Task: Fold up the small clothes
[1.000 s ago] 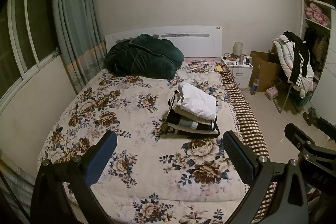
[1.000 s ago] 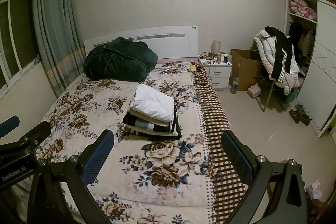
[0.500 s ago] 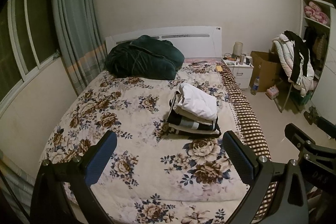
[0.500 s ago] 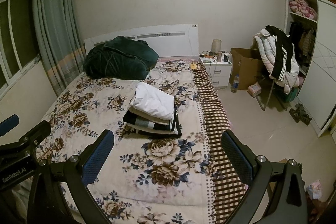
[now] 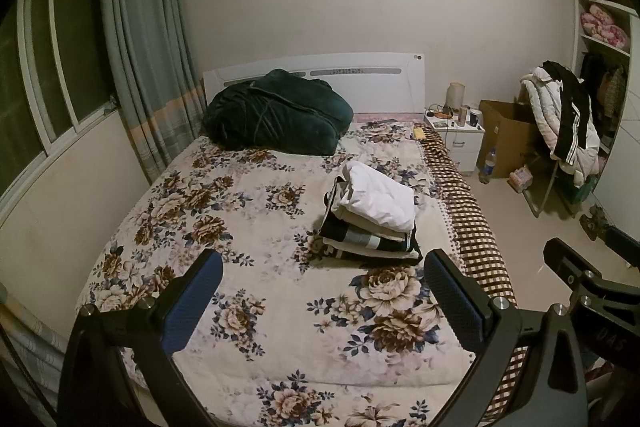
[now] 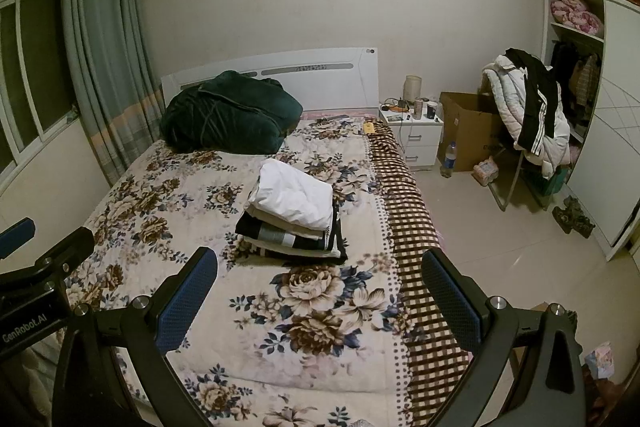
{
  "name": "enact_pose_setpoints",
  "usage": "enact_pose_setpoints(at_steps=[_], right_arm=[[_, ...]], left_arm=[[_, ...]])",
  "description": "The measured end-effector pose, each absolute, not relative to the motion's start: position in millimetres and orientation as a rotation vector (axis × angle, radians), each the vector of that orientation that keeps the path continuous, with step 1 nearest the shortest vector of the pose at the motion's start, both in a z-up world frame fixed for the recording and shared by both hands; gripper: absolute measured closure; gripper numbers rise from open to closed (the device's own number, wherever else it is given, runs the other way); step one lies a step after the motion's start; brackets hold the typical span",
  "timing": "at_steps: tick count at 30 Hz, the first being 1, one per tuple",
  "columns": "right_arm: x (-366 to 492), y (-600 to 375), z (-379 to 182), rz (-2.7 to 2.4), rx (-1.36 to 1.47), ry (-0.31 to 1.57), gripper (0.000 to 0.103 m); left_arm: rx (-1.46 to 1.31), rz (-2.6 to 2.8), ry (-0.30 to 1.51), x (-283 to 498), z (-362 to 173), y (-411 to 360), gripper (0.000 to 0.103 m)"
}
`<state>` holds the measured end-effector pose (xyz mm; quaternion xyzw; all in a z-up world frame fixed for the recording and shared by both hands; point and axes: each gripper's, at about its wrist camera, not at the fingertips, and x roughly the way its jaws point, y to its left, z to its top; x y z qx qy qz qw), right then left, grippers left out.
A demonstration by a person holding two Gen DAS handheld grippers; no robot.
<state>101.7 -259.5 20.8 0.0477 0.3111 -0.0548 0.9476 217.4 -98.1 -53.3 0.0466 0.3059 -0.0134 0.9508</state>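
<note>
Blue ribbed-pad fingers [image 5: 192, 301] of left gripper [image 5: 324, 301] and right gripper [image 6: 320, 301] spread wide, empty, soft folded clothes stack [image 6: 294, 217] mid floral quilted bed [image 6: 160, 211], nearer its checked right edge.

Read "GenRobot.AI" in pale letters on the black body of the left gripper [image 6: 34, 321], seen at the lower left edge of the right wrist view. Made out faint embossed letters, seemingly "DAS", on the right gripper [image 5: 608, 333] in the left wrist view. Found dark print on the cardboard box [image 6: 468, 131], too small to read.
</note>
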Motion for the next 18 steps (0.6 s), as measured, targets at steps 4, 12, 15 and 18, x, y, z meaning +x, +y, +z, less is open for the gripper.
enact_pose_setpoints(at_steps=[4,12,15,18], right_arm=[[100.4,-258.8,20.2,-0.113,0.098,0.632,0.0],[100.8,-258.6,19.9,-0.111,0.1,0.633,0.0],[103.4,-257.7,20.2,-0.112,0.093,0.633,0.0],[102.7,-257.0,20.4,-0.114,0.091,0.63,0.0]], left_arm=[[0.097,-0.027,0.621,217.9,-53.5,-97.8,0.0],[0.093,-0.029,0.621,216.9,-53.4,-97.5,0.0],[0.095,-0.026,0.616,217.9,-51.9,-97.4,0.0],[0.091,-0.027,0.608,217.4,-47.1,-99.1,0.0]])
